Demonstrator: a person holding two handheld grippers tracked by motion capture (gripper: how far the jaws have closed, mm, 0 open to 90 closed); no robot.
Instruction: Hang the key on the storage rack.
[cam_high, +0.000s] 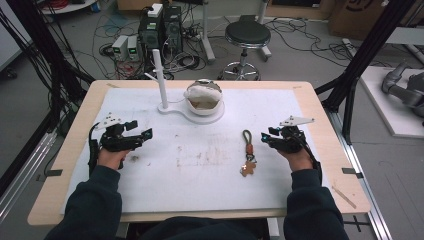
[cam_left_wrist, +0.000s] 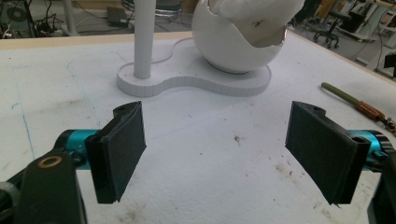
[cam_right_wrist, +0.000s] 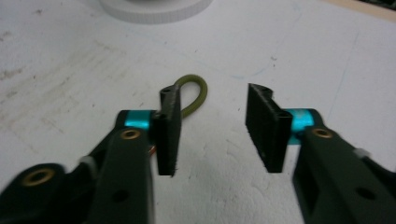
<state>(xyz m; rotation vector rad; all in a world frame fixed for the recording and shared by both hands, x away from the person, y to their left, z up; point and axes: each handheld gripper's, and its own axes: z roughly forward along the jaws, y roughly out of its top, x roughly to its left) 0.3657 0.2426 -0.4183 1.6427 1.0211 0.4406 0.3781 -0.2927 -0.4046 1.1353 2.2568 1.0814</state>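
Note:
A keychain (cam_high: 247, 151) lies on the white mat, right of centre: an olive cord loop, an orange wrap, a ring and a brown charm. My right gripper (cam_high: 268, 136) is open just right of the cord loop, low over the mat. In the right gripper view the olive loop (cam_right_wrist: 195, 91) pokes out from behind the left jaw, and the gap of my right gripper (cam_right_wrist: 217, 129) holds nothing. My left gripper (cam_high: 139, 131) is open at the left of the mat. In its own view my left gripper (cam_left_wrist: 219, 149) has only bare mat between the jaws, and the keychain (cam_left_wrist: 356, 101) lies far to the right.
A white stand (cam_high: 172, 107) at the back centre carries an upright post (cam_high: 160, 75) and a cracked egg-shaped bowl (cam_high: 204, 97). In the left gripper view the post (cam_left_wrist: 144, 37) and bowl (cam_left_wrist: 236, 39) rise ahead. The mat (cam_high: 200, 170) is stained. A stool and cables lie beyond the table.

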